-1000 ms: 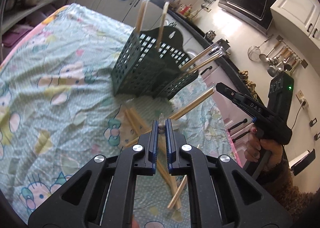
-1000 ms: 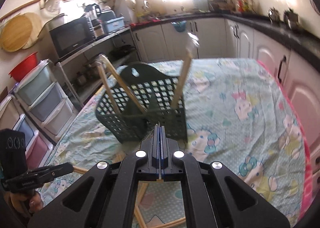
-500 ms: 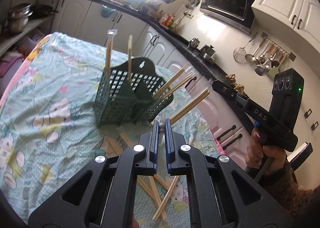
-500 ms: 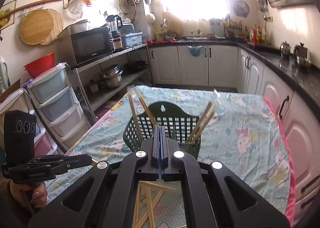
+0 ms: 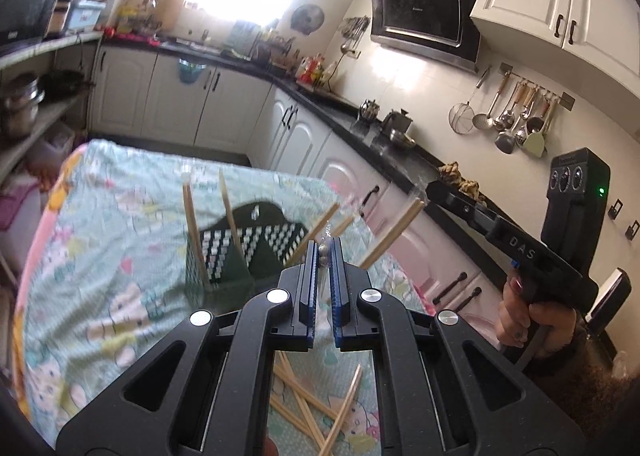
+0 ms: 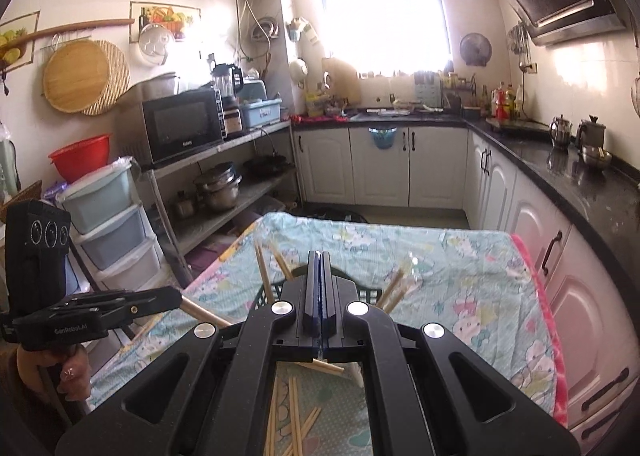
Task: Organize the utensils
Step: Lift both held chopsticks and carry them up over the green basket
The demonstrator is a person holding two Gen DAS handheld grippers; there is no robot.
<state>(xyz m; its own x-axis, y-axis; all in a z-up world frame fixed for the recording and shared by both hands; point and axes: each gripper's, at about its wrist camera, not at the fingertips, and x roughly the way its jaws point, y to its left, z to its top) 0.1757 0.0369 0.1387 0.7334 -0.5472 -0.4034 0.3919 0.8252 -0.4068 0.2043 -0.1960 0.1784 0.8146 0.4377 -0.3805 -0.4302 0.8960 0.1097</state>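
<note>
Two upright chopsticks point(image 5: 191, 232) stand in the left compartment of the dark green slotted utensil basket point(image 5: 244, 252) in the left wrist view, and more lean out of its right side. The basket sits on a table covered by a pale green cartoon-print cloth point(image 5: 120, 223). The left gripper point(image 5: 325, 252) hangs above the table nearer than the basket, its jaws almost together and pinching a long chopstick point(image 5: 394, 232) that slants up to the right; a small metallic end shows between the pads. Loose chopsticks point(image 5: 316, 404) lie crossed on the cloth below the gripper. At the right, a hand holds the right gripper point(image 5: 436, 191), raised beside the table edge.

In the right wrist view, the right gripper point(image 6: 321, 256) has its jaws pressed together with nothing visible between them. Past it the basket point(image 6: 272, 294) is mostly hidden; chopsticks point(image 6: 264, 270) poke up on its left and others fan out on its right. Scattered chopsticks point(image 6: 294, 412) lie on the cloth point(image 6: 460, 256) beneath. At the left, the left gripper point(image 6: 172, 298) holds the chopstick point(image 6: 204, 314), which runs right towards the basket.
</note>
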